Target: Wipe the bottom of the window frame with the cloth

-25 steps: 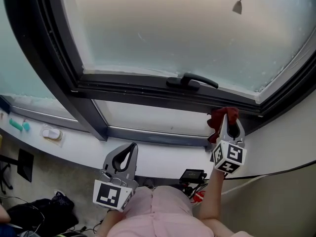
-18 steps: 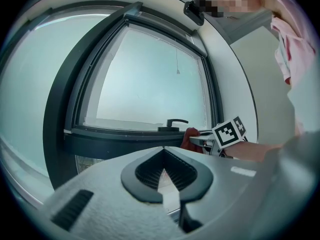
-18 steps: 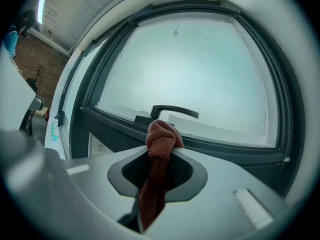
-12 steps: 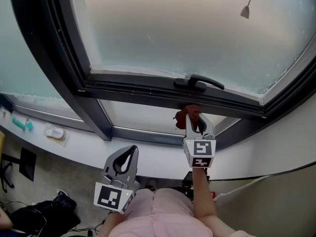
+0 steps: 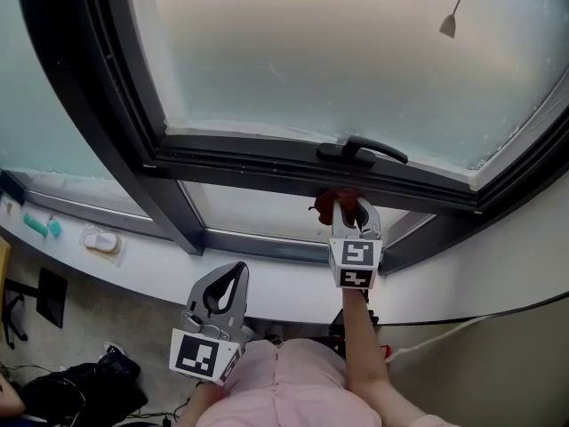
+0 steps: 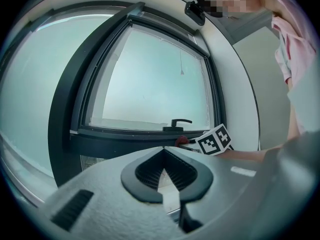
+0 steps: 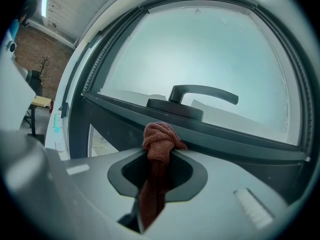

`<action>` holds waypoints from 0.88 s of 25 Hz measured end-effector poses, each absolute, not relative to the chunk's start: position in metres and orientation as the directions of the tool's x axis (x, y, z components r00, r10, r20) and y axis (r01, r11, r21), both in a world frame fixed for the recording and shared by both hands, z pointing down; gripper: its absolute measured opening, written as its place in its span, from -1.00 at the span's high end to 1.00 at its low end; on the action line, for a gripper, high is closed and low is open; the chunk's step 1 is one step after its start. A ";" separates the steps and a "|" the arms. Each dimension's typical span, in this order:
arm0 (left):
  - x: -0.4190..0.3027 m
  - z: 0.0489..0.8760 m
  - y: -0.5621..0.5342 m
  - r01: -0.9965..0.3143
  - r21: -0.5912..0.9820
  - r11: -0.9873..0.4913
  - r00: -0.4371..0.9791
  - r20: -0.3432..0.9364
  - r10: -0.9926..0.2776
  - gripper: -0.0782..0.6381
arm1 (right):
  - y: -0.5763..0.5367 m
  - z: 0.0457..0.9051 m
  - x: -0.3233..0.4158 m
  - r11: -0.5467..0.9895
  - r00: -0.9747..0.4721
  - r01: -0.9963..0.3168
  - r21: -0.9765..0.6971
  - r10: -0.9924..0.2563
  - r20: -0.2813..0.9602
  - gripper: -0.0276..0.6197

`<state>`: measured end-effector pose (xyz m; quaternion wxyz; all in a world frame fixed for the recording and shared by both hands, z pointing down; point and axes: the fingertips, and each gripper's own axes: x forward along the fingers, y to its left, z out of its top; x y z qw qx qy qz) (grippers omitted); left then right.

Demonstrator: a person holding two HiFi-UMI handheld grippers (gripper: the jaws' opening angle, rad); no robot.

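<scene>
A bunched red-brown cloth [image 5: 336,205] [image 7: 159,143] is pinched in my right gripper [image 5: 353,208] [image 7: 161,140], which is shut on it. The cloth presses against the dark bottom rail of the window frame [image 5: 258,163] [image 7: 240,141], just below the window handle [image 5: 362,150] [image 7: 200,95]. My left gripper [image 5: 229,278] [image 6: 162,165] hangs low at the left, well below the sill, shut with nothing between its jaws. In the left gripper view the right gripper's marker cube [image 6: 215,139] and a bit of the cloth [image 6: 182,140] show at the frame.
A white sill [image 5: 142,265] runs under the lower pane, with a white soap-like thing [image 5: 96,238] and a teal item [image 5: 40,225] at its left. A blind pull [image 5: 450,25] hangs before the glass. Black cable and bags lie on the floor [image 5: 89,381].
My right gripper has slid the cloth leftward along the bottom rail, from the right corner to under the handle. The left gripper has stayed put.
</scene>
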<state>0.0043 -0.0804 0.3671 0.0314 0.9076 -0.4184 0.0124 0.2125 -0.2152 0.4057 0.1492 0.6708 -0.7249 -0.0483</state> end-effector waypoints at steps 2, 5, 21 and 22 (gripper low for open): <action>0.006 0.367 -0.081 -0.756 0.046 -0.653 0.655 0.048 -0.754 0.80 | -0.215 0.406 0.212 0.096 -0.055 -0.958 0.271 -0.987 0.153 0.70; 0.008 0.367 -0.080 -0.755 0.049 -0.654 0.656 0.047 -0.753 0.80 | -0.215 0.406 0.213 0.100 -0.059 -0.958 0.271 -0.986 0.155 0.70; 0.010 0.366 -0.075 -0.766 0.048 -0.641 0.643 0.037 -0.765 0.80 | -0.214 0.406 0.213 0.141 -0.096 -0.946 0.292 -0.982 0.162 0.70; 0.010 0.366 -0.075 -0.767 0.048 -0.640 0.642 0.038 -0.766 0.80 | -0.214 0.406 0.213 0.142 -0.097 -0.945 0.293 -0.982 0.162 0.70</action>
